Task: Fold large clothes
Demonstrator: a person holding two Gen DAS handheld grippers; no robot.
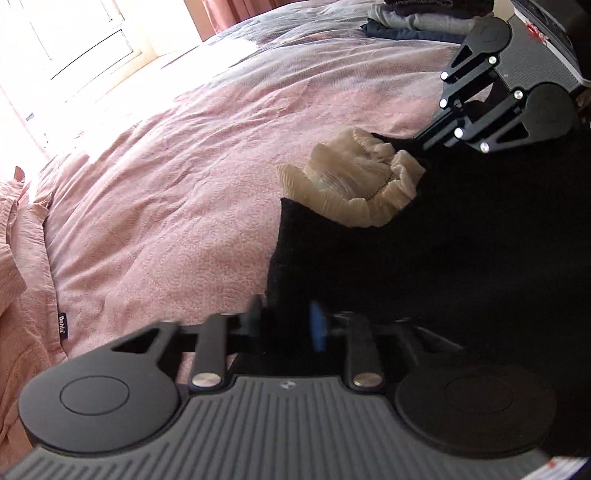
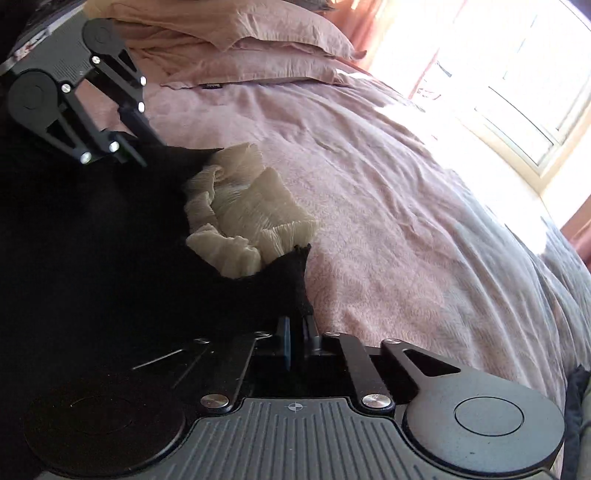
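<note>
The left gripper point(image 1: 286, 317) was closed on the near edge of the black garment point(image 1: 461, 240), its jaws pinched together with dark cloth between them. The right gripper point(image 2: 297, 332) was likewise clamped on the same black garment point(image 2: 92, 240), at the corner beside the cream ruffled collar point(image 2: 243, 214). Each view also showed the other tool biting the cloth on the far side of that collar point(image 1: 354, 181): the right gripper point(image 1: 424, 142) at the upper right of the left wrist view, the left gripper point(image 2: 146, 149) at the upper left of the right wrist view. So the garment hung or lay stretched between the two grips at what looked like its shoulders, with the neckline bunched between them, over the pink duvet point(image 1: 166, 192). The main risk, as I judged it, was that either pinch held only a thin fold near the very hem; a tug apart or a lift could pull the cloth out of one side and let the garment slump unevenly. The crumpled collar could also get trapped inside a fold if the top edge was not drawn taut first. Pillows point(image 2: 236, 40) lay at the head of the bed, and a stack of folded clothes point(image 1: 417, 20) sat well apart.
</note>
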